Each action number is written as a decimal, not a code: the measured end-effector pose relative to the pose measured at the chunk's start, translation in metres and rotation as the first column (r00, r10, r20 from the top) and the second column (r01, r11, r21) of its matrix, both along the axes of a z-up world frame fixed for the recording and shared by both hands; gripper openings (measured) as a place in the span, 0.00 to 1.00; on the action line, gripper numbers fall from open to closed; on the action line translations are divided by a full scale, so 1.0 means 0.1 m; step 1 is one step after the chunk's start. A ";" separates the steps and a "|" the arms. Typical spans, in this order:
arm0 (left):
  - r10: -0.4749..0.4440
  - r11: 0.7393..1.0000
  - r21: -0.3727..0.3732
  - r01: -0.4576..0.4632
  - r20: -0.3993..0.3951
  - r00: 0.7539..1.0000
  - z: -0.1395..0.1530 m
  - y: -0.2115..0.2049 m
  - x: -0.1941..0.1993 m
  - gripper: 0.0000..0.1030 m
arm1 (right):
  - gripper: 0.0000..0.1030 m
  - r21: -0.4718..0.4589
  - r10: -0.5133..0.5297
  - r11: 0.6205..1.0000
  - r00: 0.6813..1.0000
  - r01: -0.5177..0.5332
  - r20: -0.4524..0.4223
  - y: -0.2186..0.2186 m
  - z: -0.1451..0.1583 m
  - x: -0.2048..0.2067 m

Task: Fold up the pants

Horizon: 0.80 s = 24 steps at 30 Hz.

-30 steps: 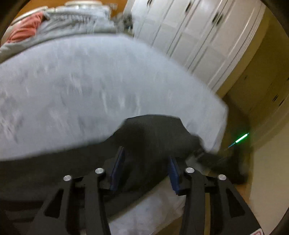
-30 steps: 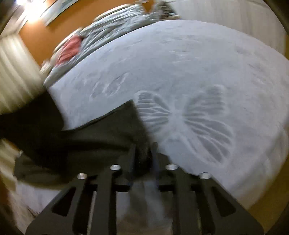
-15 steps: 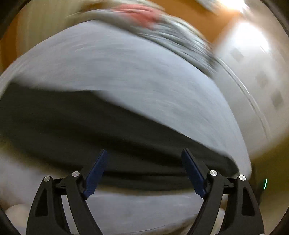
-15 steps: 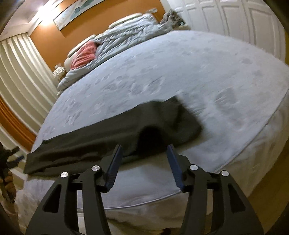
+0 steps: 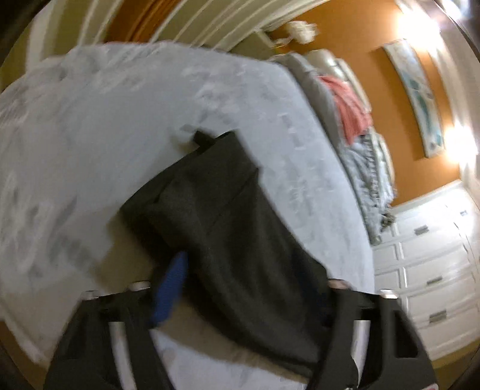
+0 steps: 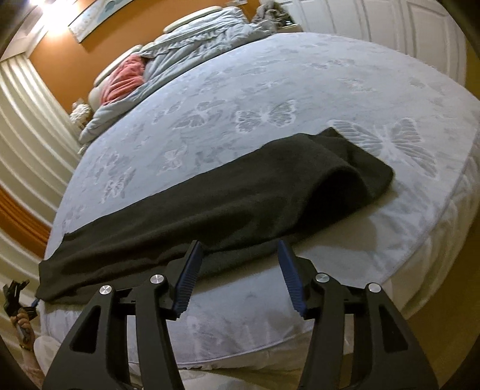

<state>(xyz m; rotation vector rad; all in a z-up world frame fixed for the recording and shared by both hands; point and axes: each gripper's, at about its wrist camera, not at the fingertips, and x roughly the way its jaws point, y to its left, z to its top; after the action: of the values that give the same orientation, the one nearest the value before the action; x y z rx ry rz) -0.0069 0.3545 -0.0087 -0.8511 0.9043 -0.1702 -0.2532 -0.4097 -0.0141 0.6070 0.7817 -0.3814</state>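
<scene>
Dark grey pants [image 6: 228, 204] lie stretched along the near edge of a grey butterfly-patterned bed [image 6: 300, 90], and their right end is doubled over in a soft fold. My right gripper [image 6: 239, 249] hovers open at the pants' near edge with nothing pressed between its blue pads. In the blurred left wrist view the pants [image 5: 228, 216] run away from me, and my left gripper [image 5: 252, 270] straddles their near end. Its jaws are closing with cloth between them. One blue pad [image 5: 171, 288] shows beside the cloth; the other is hidden under it. The left gripper [image 6: 24, 300] also appears at the pants' far left end.
A rumpled grey duvet [image 6: 198, 39] and a pink cloth [image 6: 123, 78] lie at the head of the bed. White wardrobe doors [image 6: 375, 21] stand to the right, pleated curtains [image 6: 27, 126] to the left. A hand [image 6: 24, 327] holds the left gripper. The bed's rounded edge drops to the floor.
My right gripper opened, let go of the pants' end and drew back; that end now lies folded over. My left gripper swung round to face along the pants, its jaws wider, then narrower.
</scene>
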 end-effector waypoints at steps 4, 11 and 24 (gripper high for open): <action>-0.021 0.999 -0.031 0.020 -0.018 1.000 0.00 0.08 0.16 0.00 | 0.49 0.034 -0.075 0.997 0.997 0.074 0.015 -0.13 0.00 -0.16; 0.004 0.999 -0.034 -0.006 -0.062 0.998 -0.12 0.17 0.16 0.00 | 0.50 0.152 -0.159 0.978 0.984 0.146 0.078 -0.57 -0.06 -0.20; 0.013 0.988 0.157 -0.005 -0.051 0.999 0.22 0.15 0.24 0.00 | 0.03 0.024 -0.048 0.999 0.997 0.047 0.054 -1.04 0.19 0.23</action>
<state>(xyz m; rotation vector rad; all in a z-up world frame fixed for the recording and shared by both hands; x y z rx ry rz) 0.0169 0.3695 0.0131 -0.7158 0.9495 -0.0677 -0.2305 -0.5133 0.0053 0.6551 0.7217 -0.3984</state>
